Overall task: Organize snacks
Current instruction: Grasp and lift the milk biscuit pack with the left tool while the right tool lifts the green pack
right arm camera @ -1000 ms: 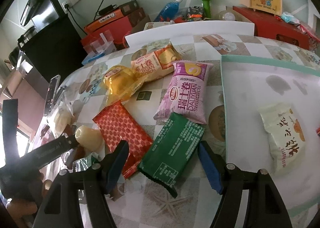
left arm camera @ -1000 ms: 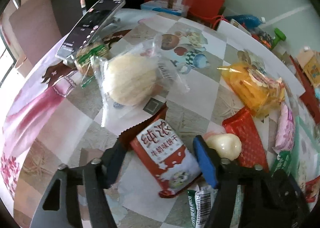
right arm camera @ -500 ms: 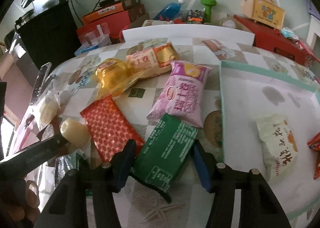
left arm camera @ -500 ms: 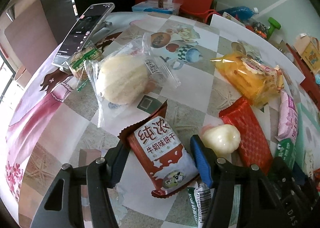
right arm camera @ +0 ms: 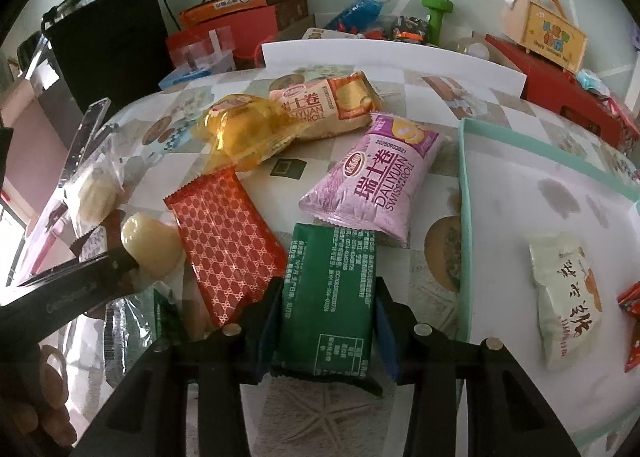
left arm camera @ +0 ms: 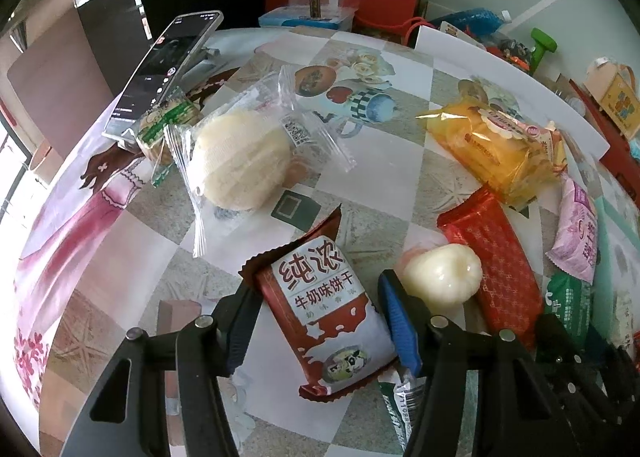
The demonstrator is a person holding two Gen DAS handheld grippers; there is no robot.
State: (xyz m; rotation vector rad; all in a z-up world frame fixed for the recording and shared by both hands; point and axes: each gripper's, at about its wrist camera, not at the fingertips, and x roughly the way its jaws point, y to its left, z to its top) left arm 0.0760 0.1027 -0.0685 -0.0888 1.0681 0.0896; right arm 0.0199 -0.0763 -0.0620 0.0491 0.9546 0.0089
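Observation:
A red-and-white milk biscuit packet (left arm camera: pixel 324 305) lies flat on the patterned tablecloth (left arm camera: pixel 380 177). My left gripper (left arm camera: pixel 316 285) straddles it, jaws closing, with both pads against the packet's long edges. In the right wrist view a dark green packet (right arm camera: pixel 328 289) lies lengthwise between the fingers of my right gripper (right arm camera: pixel 328 285). Its jaws are closing and the pads press on both sides of the packet. The left gripper's black finger (right arm camera: pixel 76 285) shows at the left edge of that view.
A white tray with a teal rim (right arm camera: pixel 464 217) on the right holds a pale packet (right arm camera: pixel 564 297). Loose nearby: a purple Swiss roll packet (right arm camera: pixel 376 185), a red packet (right arm camera: pixel 224 233), a yellow packet (right arm camera: pixel 244 129), a pale round sweet (left arm camera: pixel 440 273), a clear-wrapped cake (left arm camera: pixel 240 157). A phone (left arm camera: pixel 168 65) leans at the far left.
The right jaws have come in from wide apart onto the green packet. The left jaws have narrowed onto the milk biscuit packet. Both hands have stayed nearly in place.

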